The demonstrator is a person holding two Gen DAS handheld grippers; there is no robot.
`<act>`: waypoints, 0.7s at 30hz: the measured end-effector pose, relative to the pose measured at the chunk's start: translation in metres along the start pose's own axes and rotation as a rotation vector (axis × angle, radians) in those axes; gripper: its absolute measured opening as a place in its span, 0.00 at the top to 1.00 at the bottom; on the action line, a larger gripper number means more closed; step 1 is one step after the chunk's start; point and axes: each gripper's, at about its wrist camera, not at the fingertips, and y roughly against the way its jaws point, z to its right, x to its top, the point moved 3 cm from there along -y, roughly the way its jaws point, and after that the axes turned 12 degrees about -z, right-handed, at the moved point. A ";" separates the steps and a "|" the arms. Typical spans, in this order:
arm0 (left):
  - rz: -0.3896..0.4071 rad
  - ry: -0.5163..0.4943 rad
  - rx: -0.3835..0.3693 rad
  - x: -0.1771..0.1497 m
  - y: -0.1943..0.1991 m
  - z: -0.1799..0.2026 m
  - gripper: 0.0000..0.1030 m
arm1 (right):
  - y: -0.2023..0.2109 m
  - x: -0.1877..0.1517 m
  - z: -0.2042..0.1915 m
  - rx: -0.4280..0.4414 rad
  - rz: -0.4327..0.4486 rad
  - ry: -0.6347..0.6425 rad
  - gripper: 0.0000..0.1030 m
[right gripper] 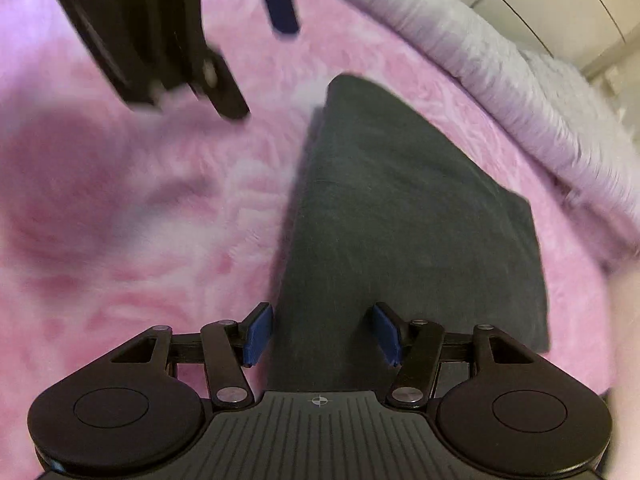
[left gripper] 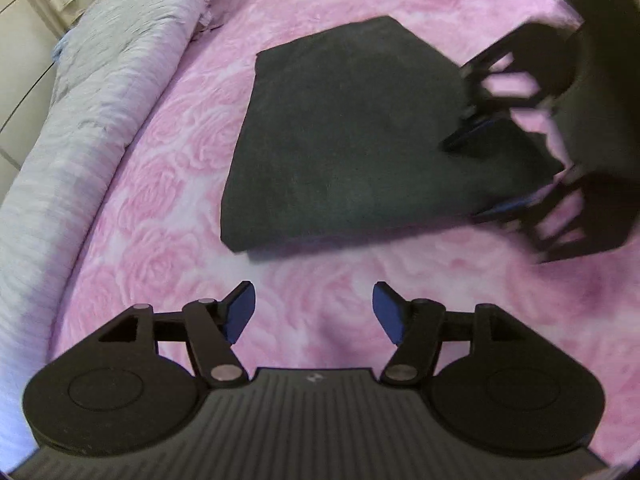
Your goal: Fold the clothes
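- Left wrist view shows one dark grey folded garment [left gripper: 352,140] lying flat on one pink rose-patterned plush blanket [left gripper: 168,168], ahead of my left gripper [left gripper: 314,308].
- My left gripper's two blue-padded jaws stand wide with only blanket between them.
- My right gripper [right gripper: 322,332] hangs over the garment's near end, jaws wide apart, gripping nothing.
- One pale lilac ribbed quilt [left gripper: 80,120] borders the blanket's left edge.
- Garment is a smooth soft knit, a rough tapered rectangle; in the right wrist view its long axis runs near to far.
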 end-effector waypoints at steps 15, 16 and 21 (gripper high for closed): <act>0.087 -0.328 0.188 0.037 0.001 0.060 0.40 | 0.003 -0.089 0.096 -0.062 0.059 0.345 0.86; 0.103 -0.334 0.167 0.047 0.003 0.064 0.39 | 0.004 -0.106 0.111 -0.063 0.052 0.380 0.86; 0.147 -0.314 0.032 0.098 0.008 0.086 0.37 | -0.021 -0.188 0.220 -0.099 -0.018 0.541 0.86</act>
